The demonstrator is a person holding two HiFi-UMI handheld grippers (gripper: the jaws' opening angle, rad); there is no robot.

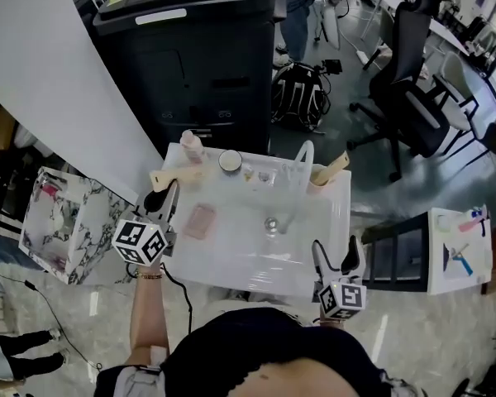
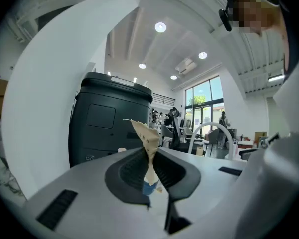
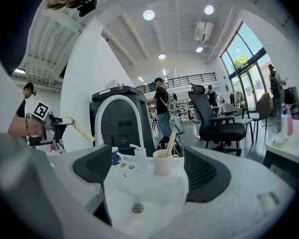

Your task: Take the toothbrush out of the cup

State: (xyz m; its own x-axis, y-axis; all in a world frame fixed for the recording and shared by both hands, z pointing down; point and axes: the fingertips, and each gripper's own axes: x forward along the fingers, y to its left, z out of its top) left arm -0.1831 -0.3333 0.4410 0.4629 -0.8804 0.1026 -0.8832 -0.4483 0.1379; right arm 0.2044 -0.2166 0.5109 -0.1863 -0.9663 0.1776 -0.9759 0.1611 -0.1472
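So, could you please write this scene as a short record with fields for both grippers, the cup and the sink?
left gripper: shut on a beige flat stick, likely a toothbrush, over the sink's left side
right gripper: open, empty, at the sink's near right corner
cup: cream round cup on the sink's back rim, a wooden stick standing inside
sink: white basin with a white arched faucet
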